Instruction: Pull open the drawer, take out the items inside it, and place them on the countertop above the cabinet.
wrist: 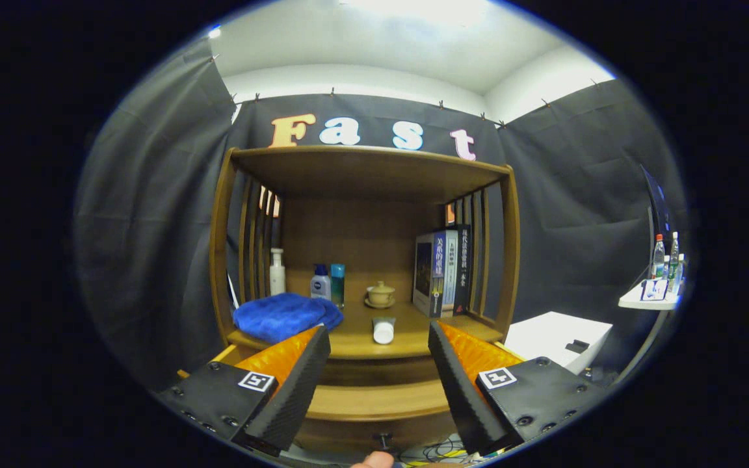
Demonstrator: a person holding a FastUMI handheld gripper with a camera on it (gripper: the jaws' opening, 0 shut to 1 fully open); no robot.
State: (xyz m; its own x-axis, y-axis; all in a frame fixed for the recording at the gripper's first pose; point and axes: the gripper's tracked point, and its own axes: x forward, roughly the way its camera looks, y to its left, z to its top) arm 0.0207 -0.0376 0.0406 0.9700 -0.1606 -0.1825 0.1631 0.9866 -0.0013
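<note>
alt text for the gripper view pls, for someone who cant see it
The gripper, open and holding nothing, faces a wooden cabinet whose drawer is pulled out. On the countertop beyond the fingers lie a blue towel and a white tube, with bottles, a lidded cup and books behind.

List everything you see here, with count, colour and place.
Cabinet: one, brown wood, ahead of the fingers.
Drawer: one, brown, pulled open below the countertop.
Towel: one, blue, countertop left.
Pump bottle: one, white, behind the towel.
Small bottles: two, white-blue and teal, at the back.
Lidded cup: one, beige, centre.
Tube: one, white, front edge.
Books: several, upright, right.
Gripper: one, open, holding nothing.
</note>
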